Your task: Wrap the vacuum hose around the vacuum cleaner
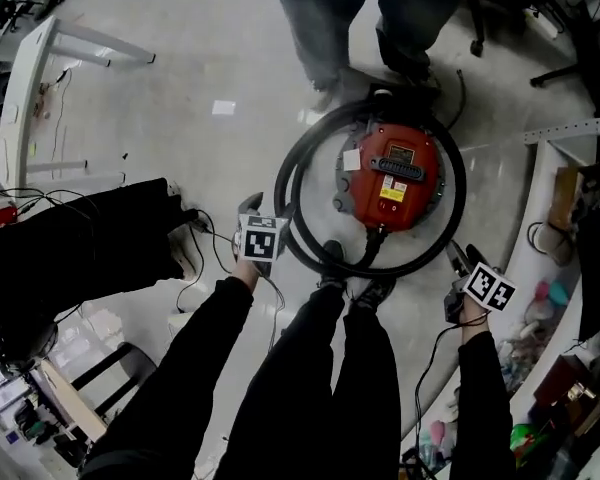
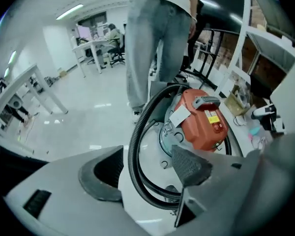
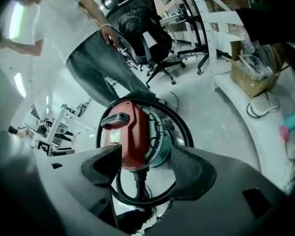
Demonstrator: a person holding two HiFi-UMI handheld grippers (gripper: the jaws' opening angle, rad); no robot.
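On pale floor, black ribbed vacuum hose lies looped round red drum-shaped vacuum cleaner. My left gripper, jaws spread, empty, hangs just outside loop; my right gripper likewise agape, nothing pinched. I judge wrap done, hence both claws clear.
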